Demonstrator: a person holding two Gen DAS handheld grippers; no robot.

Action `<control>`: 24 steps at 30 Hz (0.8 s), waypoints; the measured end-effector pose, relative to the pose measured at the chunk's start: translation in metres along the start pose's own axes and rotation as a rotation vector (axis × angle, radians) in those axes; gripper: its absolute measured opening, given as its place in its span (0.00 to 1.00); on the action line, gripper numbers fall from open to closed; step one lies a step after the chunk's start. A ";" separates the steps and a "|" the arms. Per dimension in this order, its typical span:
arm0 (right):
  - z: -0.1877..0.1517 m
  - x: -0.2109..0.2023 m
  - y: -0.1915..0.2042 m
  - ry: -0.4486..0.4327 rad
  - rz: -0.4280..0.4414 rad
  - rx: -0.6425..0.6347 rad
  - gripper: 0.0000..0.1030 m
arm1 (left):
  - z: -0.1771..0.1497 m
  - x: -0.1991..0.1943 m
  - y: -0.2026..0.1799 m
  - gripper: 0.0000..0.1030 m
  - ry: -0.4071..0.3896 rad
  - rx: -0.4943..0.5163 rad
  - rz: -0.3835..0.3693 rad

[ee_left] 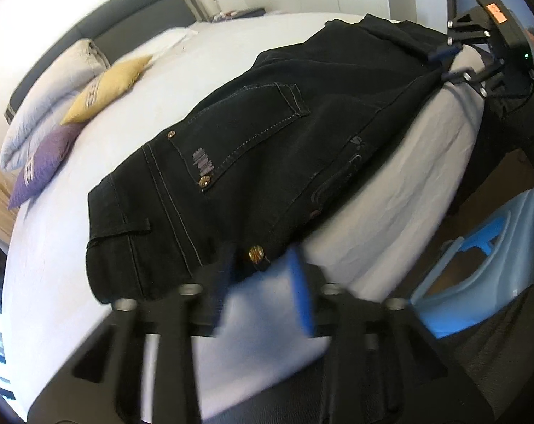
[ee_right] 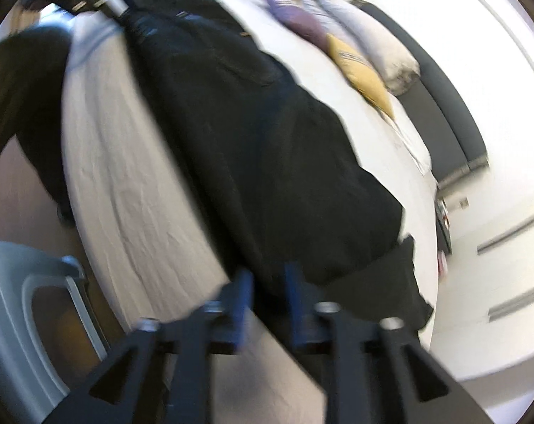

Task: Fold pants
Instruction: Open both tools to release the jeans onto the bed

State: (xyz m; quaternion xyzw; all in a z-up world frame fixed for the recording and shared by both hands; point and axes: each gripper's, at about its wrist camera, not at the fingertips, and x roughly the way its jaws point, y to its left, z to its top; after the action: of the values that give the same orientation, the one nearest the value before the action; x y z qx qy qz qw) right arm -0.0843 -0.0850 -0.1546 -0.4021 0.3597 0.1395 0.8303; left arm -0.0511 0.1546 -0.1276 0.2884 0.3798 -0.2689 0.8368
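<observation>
Black jeans (ee_left: 267, 141) lie lengthwise along the near edge of a white bed (ee_left: 154, 81), back pocket up. My left gripper (ee_left: 263, 275) is at the waistband end. Its jaws stand apart, with the brass waist button and some sheet in the gap, and the pads do not press on the cloth. My right gripper (ee_right: 268, 296) is at the leg end of the jeans (ee_right: 260, 141). Its blue fingers (ee_right: 244, 293) are apart with black fabric between them, not pinched. In the left wrist view the right gripper (ee_left: 445, 63) also shows a gap.
A grey pillow (ee_left: 51, 84), a yellow cushion (ee_left: 108, 88) and a purple cushion (ee_left: 44, 166) lie near the dark headboard (ee_left: 132, 21). A pale blue plastic stool (ee_left: 479, 265) stands on the floor beside the bed. A person's dark trouser leg (ee_right: 19, 88) is near the mattress side.
</observation>
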 end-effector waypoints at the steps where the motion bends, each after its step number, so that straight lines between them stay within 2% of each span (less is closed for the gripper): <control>1: -0.003 -0.006 -0.006 -0.007 0.016 0.035 0.74 | 0.004 -0.007 0.001 0.57 -0.012 -0.011 -0.012; 2: -0.006 -0.012 -0.012 -0.018 0.039 0.074 0.78 | 0.008 -0.013 0.000 0.57 -0.029 -0.018 -0.017; 4: -0.013 -0.028 -0.027 -0.043 0.064 0.162 0.78 | 0.020 -0.025 0.000 0.57 -0.061 -0.045 -0.026; 7: -0.020 -0.036 -0.057 -0.035 0.098 0.299 0.78 | 0.049 -0.032 0.000 0.57 -0.125 -0.086 -0.043; 11: -0.019 -0.022 -0.135 -0.006 0.096 0.588 0.78 | 0.099 -0.015 -0.009 0.57 -0.190 -0.113 -0.047; 13: -0.015 -0.007 -0.184 0.006 0.090 0.750 0.78 | 0.122 0.005 -0.017 0.57 -0.177 -0.144 -0.062; 15: -0.011 0.017 -0.229 0.031 0.092 0.889 0.78 | 0.140 0.035 -0.029 0.57 -0.118 -0.171 -0.091; 17: -0.005 0.042 -0.257 0.078 0.065 0.941 0.78 | 0.142 0.062 -0.043 0.57 -0.061 -0.181 -0.100; 19: 0.007 0.076 -0.276 0.148 0.048 0.929 0.78 | 0.136 0.089 -0.054 0.57 0.015 -0.197 -0.137; 24: 0.017 0.155 -0.295 0.337 0.026 0.925 0.78 | 0.124 0.097 -0.050 0.57 -0.028 -0.302 -0.164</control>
State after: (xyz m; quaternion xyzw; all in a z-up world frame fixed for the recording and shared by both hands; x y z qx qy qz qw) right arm 0.1860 -0.2686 -0.0900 -0.0036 0.5182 -0.0917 0.8503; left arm 0.0294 0.0126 -0.1508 0.1235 0.4266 -0.2801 0.8510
